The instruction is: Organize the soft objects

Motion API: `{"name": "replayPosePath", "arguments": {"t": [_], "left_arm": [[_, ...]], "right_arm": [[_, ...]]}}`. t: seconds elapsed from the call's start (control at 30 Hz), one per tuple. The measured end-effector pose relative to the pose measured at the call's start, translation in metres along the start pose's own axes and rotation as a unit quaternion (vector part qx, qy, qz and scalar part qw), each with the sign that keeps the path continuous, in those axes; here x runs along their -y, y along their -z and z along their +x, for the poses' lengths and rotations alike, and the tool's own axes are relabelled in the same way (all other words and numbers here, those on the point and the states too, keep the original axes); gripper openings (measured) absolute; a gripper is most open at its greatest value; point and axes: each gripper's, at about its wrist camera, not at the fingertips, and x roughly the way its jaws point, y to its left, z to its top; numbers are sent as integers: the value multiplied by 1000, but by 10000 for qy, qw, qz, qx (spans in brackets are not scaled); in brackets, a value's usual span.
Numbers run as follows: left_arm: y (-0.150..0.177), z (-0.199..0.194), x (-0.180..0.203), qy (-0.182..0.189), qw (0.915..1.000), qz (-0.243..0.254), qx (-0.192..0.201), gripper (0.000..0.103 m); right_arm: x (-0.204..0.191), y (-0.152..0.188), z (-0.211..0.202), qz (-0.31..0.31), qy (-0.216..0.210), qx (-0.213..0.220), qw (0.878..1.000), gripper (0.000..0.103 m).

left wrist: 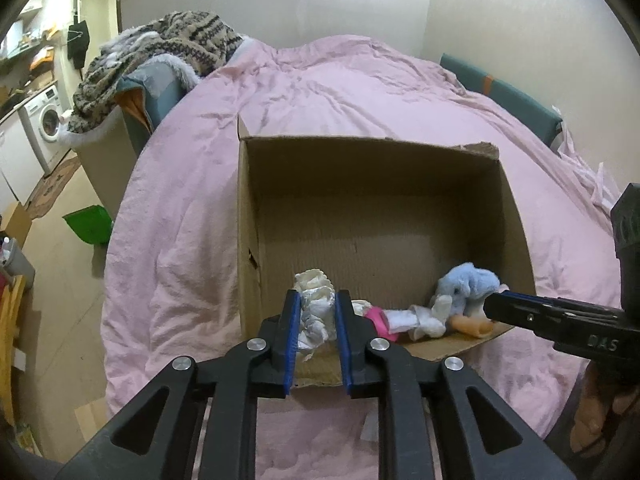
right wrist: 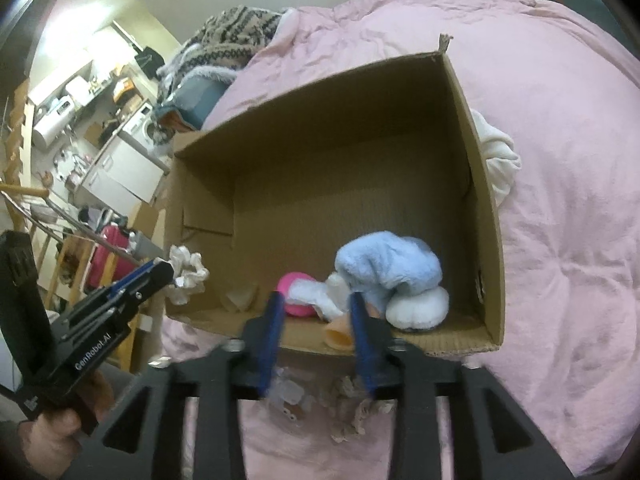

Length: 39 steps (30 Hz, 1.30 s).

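Two blue pads of the left gripper (left wrist: 317, 322) clamp a white crumpled cloth (left wrist: 316, 312) above the cardboard box (left wrist: 248, 216) on the pink duvet (left wrist: 320, 92). From the right wrist, the right gripper (right wrist: 316, 314) stands apart, empty, over the blue plush toy (right wrist: 390, 266) lying inside the box.

doll (left wrist: 404, 320) partly hidden under the blue plush (left wrist: 468, 288), shelf clutter (right wrist: 68, 104) at 10 o'clock too small to tell
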Motion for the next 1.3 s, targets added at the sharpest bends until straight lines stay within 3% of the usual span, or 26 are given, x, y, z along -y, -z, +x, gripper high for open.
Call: {"name": "replayPosePath", "arguments": {"t": [0.03,0.1,0.2,0.87,1.17,1.3], "left_arm": [[0,-2,0,-1,10000,-4,44,20],[-1,-5,1,-46,9999,9,105,29],[-3,-9,3,-44,9999,0,159,66],[12,-38,-12,-195,9994,-268,122,67],[37,-44,-12,-187,9984,-476,-237,67],[45,-38,-11,-189,9971,-583,-460,67]], "right_arm": [[0,-1,-3,35,-34,84,10000,68],[-1,-3,-8,49,-75,232,9997,68],[0,-5,-10,52,-86,278,9996,69],[1,13,-43,168,191,396,9989,69],[19,39,-24,743,368,-360,9959,69],[21,47,-4,707,584,-743,9930,69]]}}
